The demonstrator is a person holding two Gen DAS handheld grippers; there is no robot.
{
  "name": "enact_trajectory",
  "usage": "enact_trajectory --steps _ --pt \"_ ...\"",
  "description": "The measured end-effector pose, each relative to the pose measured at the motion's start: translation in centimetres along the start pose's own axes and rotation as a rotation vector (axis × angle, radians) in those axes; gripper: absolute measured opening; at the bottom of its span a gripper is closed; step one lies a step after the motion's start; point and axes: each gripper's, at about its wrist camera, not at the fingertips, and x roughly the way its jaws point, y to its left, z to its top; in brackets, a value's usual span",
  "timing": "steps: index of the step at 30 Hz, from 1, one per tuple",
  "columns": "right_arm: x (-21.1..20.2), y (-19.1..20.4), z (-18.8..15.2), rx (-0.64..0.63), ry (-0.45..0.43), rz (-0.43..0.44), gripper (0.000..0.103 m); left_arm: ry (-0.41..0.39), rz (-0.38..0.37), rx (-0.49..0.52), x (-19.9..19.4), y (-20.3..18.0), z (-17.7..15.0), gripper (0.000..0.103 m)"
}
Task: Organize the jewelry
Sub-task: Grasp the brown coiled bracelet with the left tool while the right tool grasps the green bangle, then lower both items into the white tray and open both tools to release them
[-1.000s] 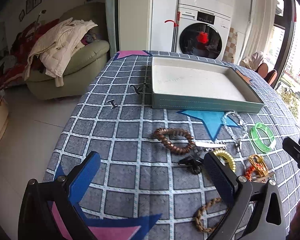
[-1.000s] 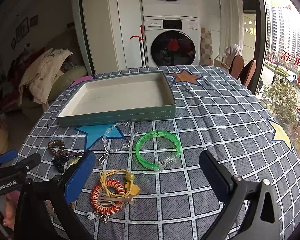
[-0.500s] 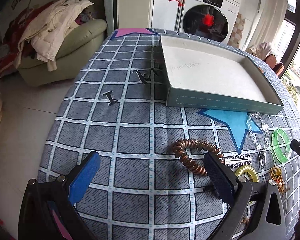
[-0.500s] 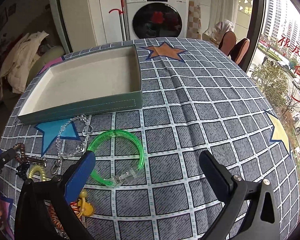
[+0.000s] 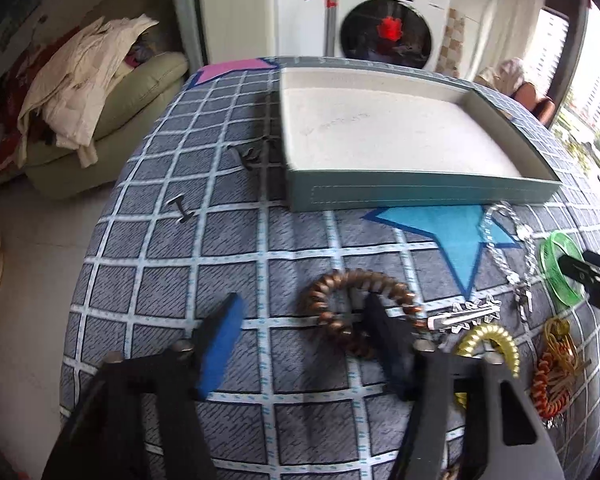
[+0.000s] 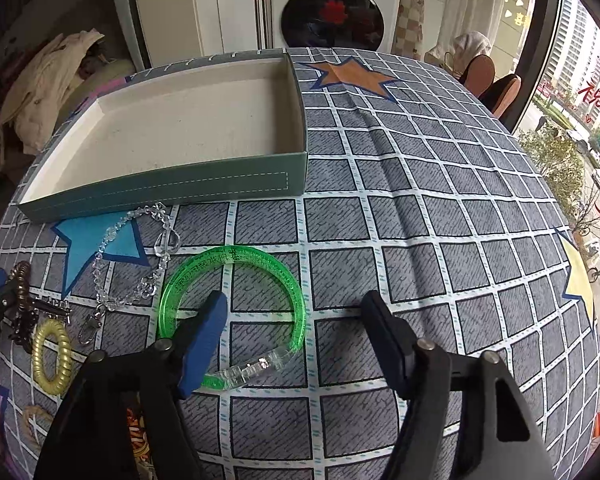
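Observation:
A brown spiral bracelet (image 5: pixel 320 308) lies on the checked cloth. My left gripper (image 5: pixel 303 304) is low over it with its jaws closing: the right finger stands inside the ring and the ring's left side sits between the pads, untouched. A green bangle (image 6: pixel 236 256) with a clear clasp lies under my right gripper (image 6: pixel 295 300), whose jaws are also closing. Its blue left pad (image 6: pixel 204 336) is inside the bangle and the bangle's right side is between the pads, apart from both. The empty green tray (image 5: pixel 420 192) (image 6: pixel 180 188) stands behind.
A crystal chain (image 6: pixel 112 256), a silver hair clip (image 5: pixel 464 316), a yellow coil (image 6: pixel 52 356) and an orange coil (image 5: pixel 552 376) lie between the two grippers. Small black clips (image 5: pixel 252 156) lie left of the tray. The table edge drops off at the left, towards a sofa.
Both grippers came down closer to the cloth and their jaws narrowed from wide open. The left one now straddles the brown bracelet's rim, the right one the green bangle's rim.

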Motion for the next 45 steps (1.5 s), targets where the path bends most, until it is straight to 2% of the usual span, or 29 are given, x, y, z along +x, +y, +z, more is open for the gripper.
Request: enact_trajectory --steps 1,2,3,4,6,11,17,24,30,34,41,45 --pt "0.0 0.1 0.1 -0.002 0.001 0.003 0.054 -0.006 -0.009 0.024 -0.2 -0.4 0.0 0.051" --pt "-0.1 0.1 0.1 -0.004 0.003 0.004 0.050 -0.008 0.001 0.061 -0.2 -1.0 0.0 0.035" --pt "-0.2 0.2 0.2 -0.006 0.004 0.006 0.040 -0.007 -0.001 0.093 -0.3 -1.5 0.1 0.031" --pt "-0.3 0.2 0.2 -0.010 0.005 0.011 0.026 -0.004 -0.001 0.107 -0.3 -1.8 0.1 0.031" --pt "-0.3 0.2 0.3 -0.011 0.007 0.019 0.009 -0.002 -0.040 0.103 -0.6 -1.9 0.3 0.031" --pt "-1.4 -0.7 0.3 0.031 -0.020 0.101 0.008 -0.043 -0.107 0.069 -2.4 -1.4 1.2 0.031" --pt "-3.3 -0.5 2.2 0.047 -0.076 0.179 0.008 -0.098 -0.140 0.057 -4.4 -1.3 3.9 0.031" --pt "-1.6 0.4 7.4 0.085 -0.072 0.230 0.008 -0.122 -0.099 0.090 -2.4 -2.5 9.1 0.031" --pt "1.7 1.3 11.6 0.111 -0.048 0.204 0.008 -0.100 -0.072 0.071 1.2 -3.1 12.8 0.031" --pt "4.0 1.8 13.5 0.106 -0.032 0.169 0.008 -0.076 -0.036 0.063 4.0 -3.4 14.1 0.031" --pt "6.7 2.3 15.0 0.102 -0.008 0.118 0.008 -0.015 -0.013 0.046 8.0 -3.3 15.1 0.031" --pt "7.8 2.4 14.8 0.100 0.013 0.098 0.008 -0.014 0.016 0.073 8.8 -3.8 15.0 0.031"
